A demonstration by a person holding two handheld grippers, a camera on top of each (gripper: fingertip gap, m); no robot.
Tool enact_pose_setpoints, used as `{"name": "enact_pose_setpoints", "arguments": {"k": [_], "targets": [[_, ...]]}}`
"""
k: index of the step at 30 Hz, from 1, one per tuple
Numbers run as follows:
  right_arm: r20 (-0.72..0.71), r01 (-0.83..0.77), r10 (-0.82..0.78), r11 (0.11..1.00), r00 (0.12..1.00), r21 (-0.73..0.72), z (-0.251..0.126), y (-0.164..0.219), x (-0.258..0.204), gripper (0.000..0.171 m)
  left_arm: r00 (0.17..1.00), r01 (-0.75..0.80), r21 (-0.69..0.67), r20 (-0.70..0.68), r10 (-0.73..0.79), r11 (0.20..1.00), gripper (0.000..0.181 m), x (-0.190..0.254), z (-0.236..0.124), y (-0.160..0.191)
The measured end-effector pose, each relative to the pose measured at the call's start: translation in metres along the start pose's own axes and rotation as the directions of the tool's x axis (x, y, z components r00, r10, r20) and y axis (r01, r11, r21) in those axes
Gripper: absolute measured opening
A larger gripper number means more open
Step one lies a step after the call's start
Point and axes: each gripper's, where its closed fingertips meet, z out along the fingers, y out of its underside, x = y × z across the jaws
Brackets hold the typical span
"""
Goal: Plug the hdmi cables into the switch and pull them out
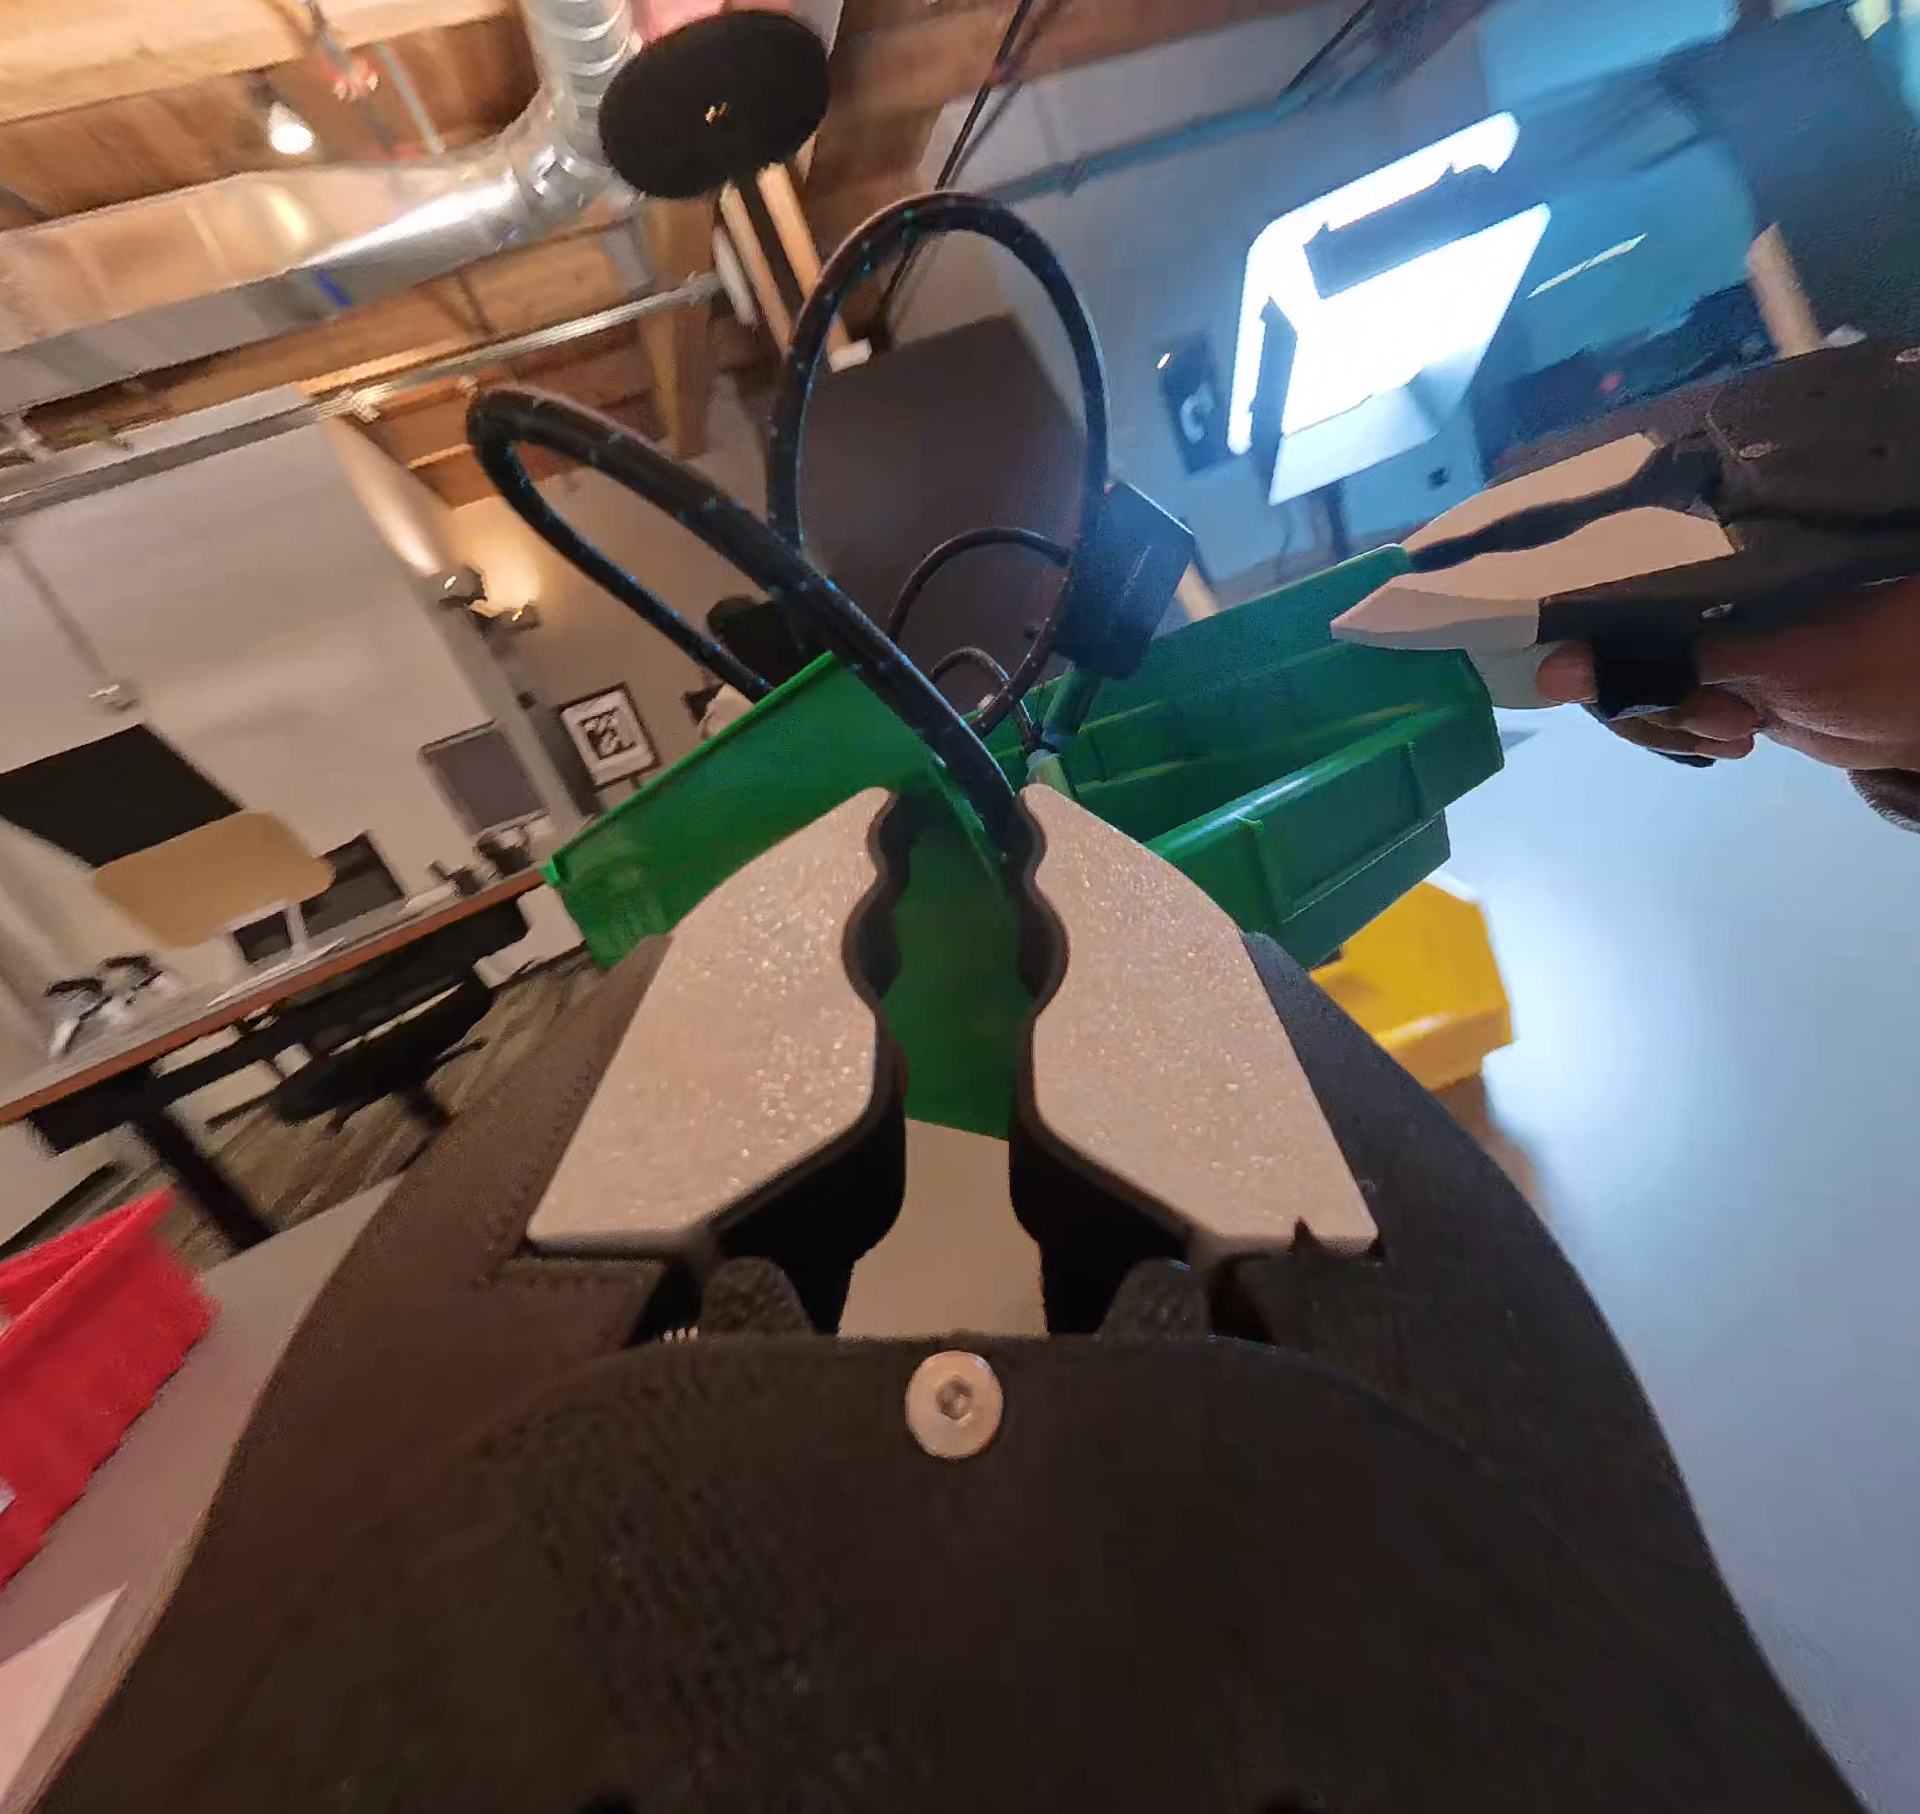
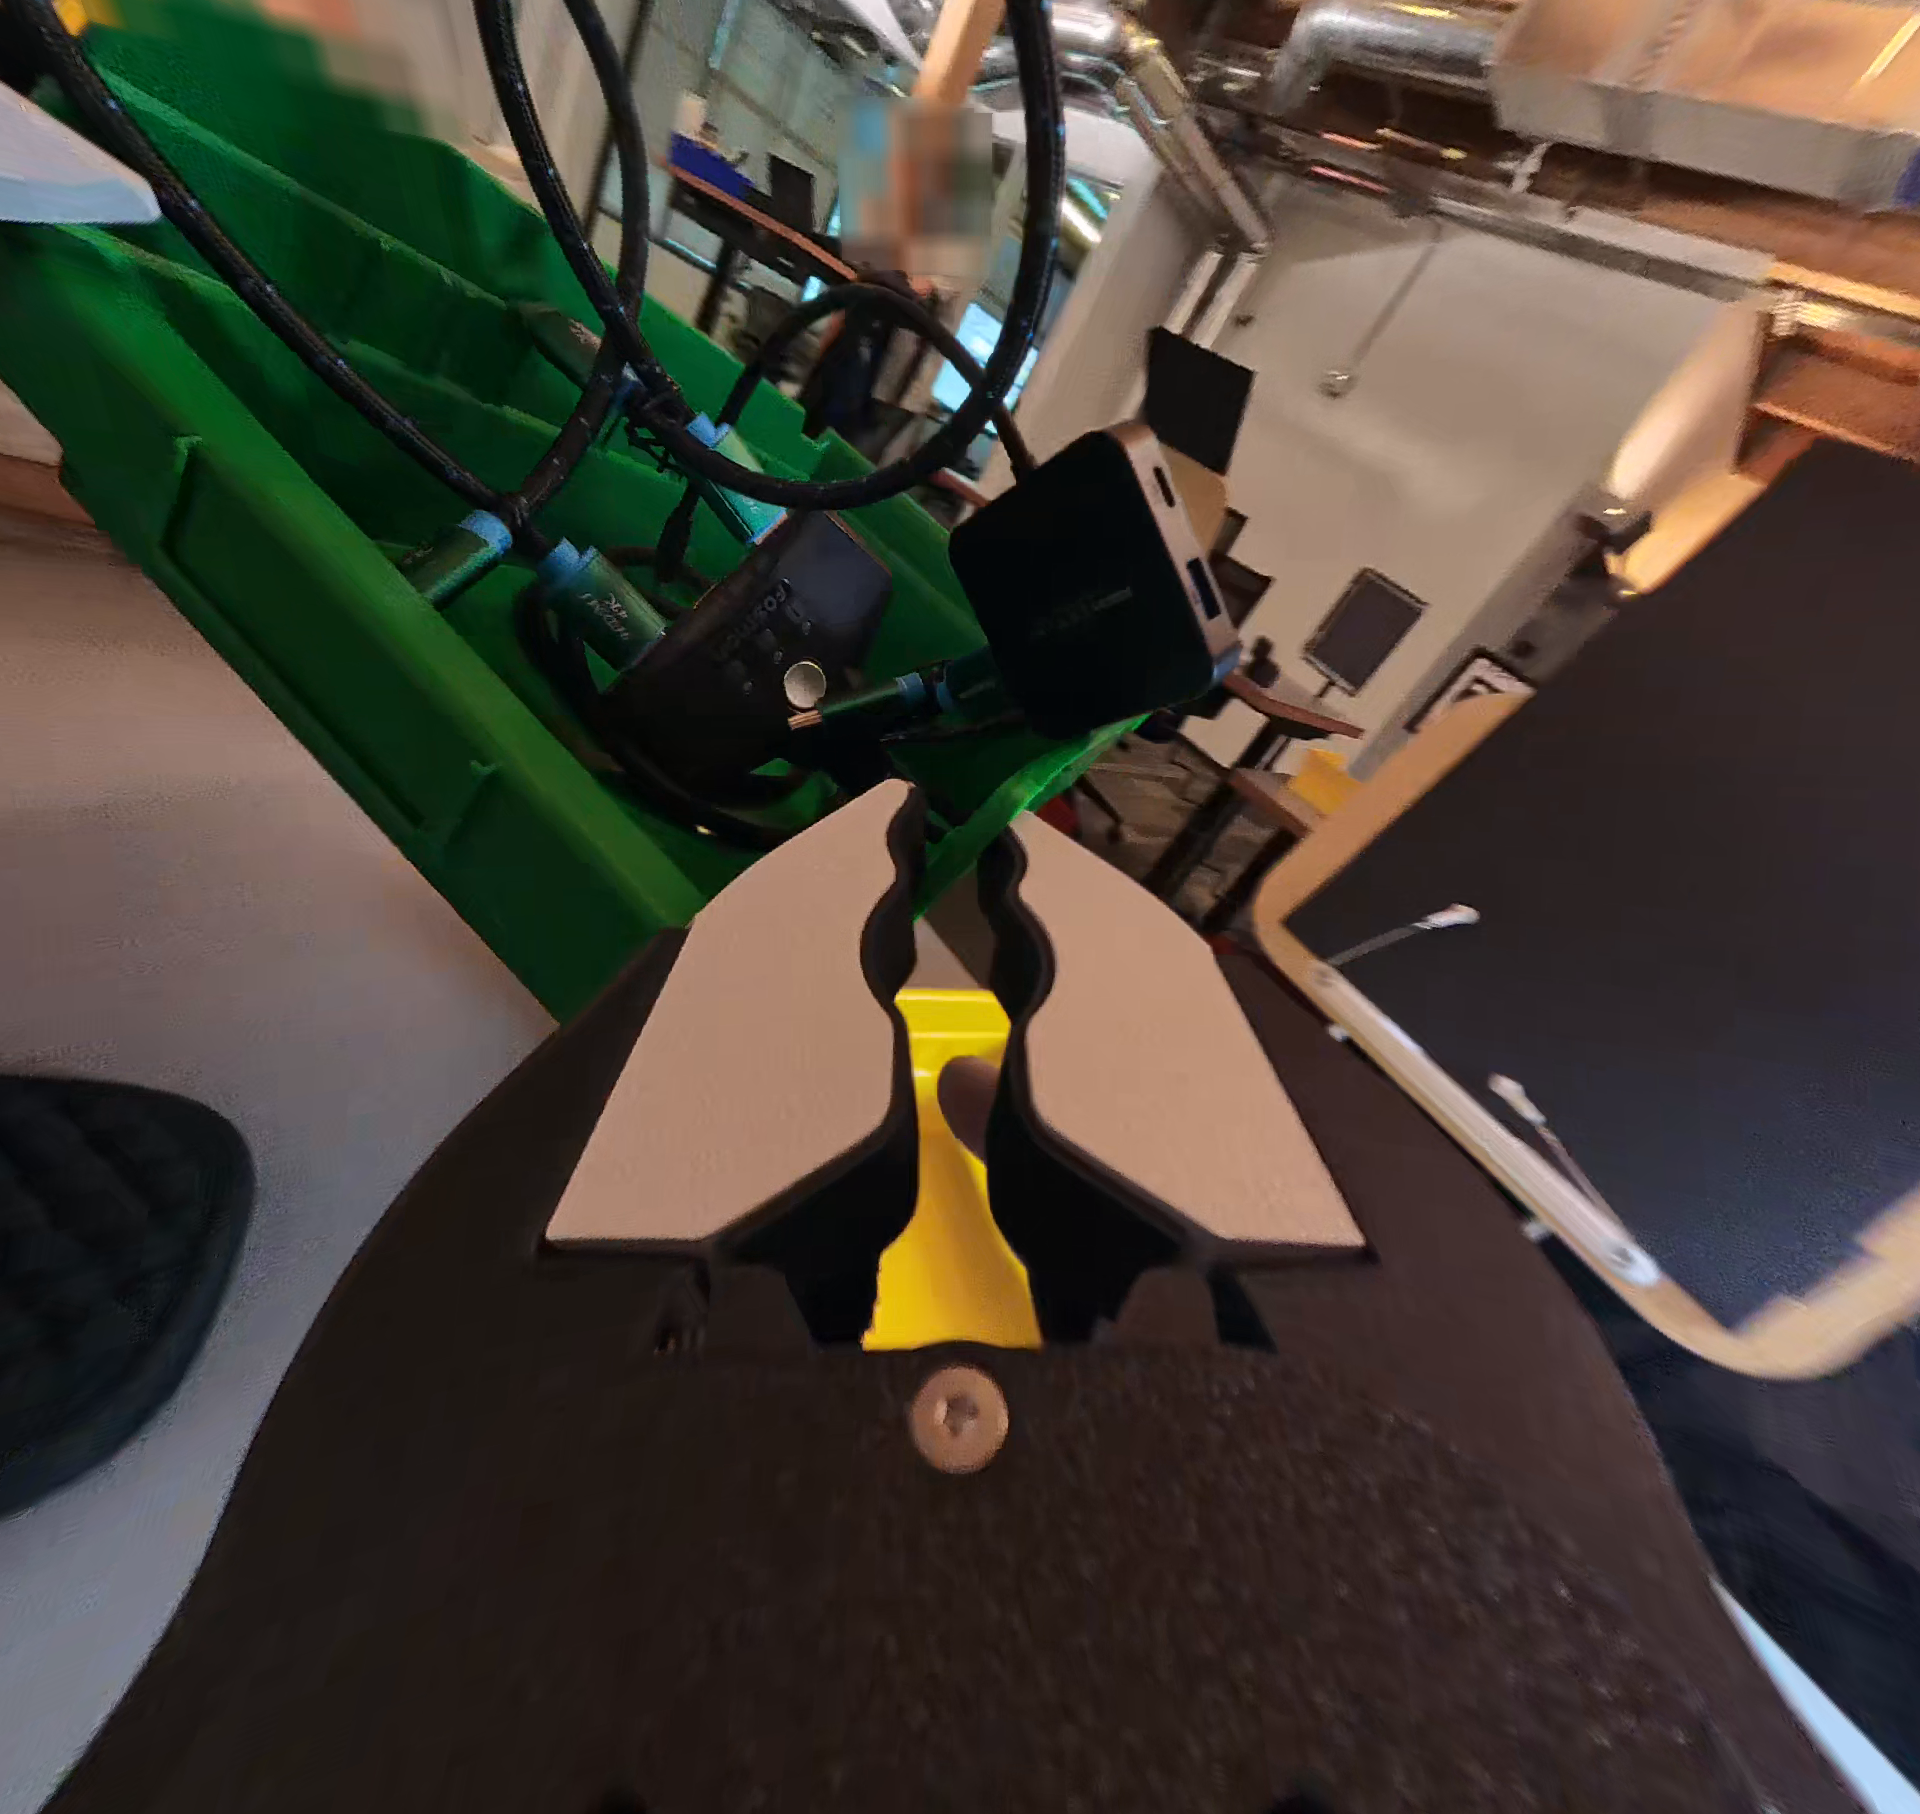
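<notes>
A green bin (image 2: 312, 569) holds a black switch with buttons (image 2: 769, 642), teal HDMI plugs (image 2: 603, 611) and looping black braided cables (image 2: 582, 154). A small black box with side ports (image 2: 1081, 590) stands propped at the bin's near end; it also shows in the left wrist view (image 1: 1127, 590). My left gripper (image 1: 961, 808) is at the bin's rim (image 1: 727, 808), its jaws a little apart. A braided cable (image 1: 727, 559) runs down between them against the right finger, not clamped. My right gripper (image 2: 951, 829) hovers just short of the box, jaws narrowly apart and empty; it shows in the left wrist view (image 1: 1382, 585).
A yellow bin (image 1: 1423, 985) sits beside the green one, seen through my right jaws (image 2: 956, 1193). A red bin (image 1: 73, 1349) is at the left. A hand (image 1: 1766, 694) holds the right gripper. A dark padded object (image 2: 94, 1276) lies on the white table (image 2: 208, 881). Spacing between my two grippers at the tips: around 20 centimeters.
</notes>
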Motion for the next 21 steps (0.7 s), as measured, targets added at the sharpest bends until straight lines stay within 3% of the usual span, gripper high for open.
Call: {"name": "enact_pose_setpoints", "arguments": {"k": [5,9,14,17,21], "targets": [[0.102,-0.086,0.086,0.996,0.991,-0.012,0.057,0.038,-0.049,0.009,0.998,0.015,-0.127,0.062,-0.007,0.992,0.017,-0.038,-0.025,0.054],[0.138,-0.104,0.12,0.988,0.983,-0.114,0.078,0.089,-0.078,0.011,0.997,0.056,-0.232,0.058,-0.044,0.971,0.017,-0.043,-0.029,0.111],[0.062,-0.092,0.111,0.963,0.992,-0.253,0.087,0.129,-0.069,0.012,0.992,0.121,-0.321,0.066,-0.106,0.939,0.014,-0.033,-0.018,0.172],[0.105,-0.065,0.118,0.91,0.987,-0.411,0.085,0.16,-0.062,0.016,0.992,0.128,-0.4,0.072,-0.108,0.908,0.014,-0.021,-0.004,0.205],[0.189,-0.016,0.132,0.856,0.973,-0.518,0.06,0.184,-0.059,0.036,0.978,0.158,-0.518,-0.035,-0.206,0.841,0.025,0.007,0.007,0.237]]}}
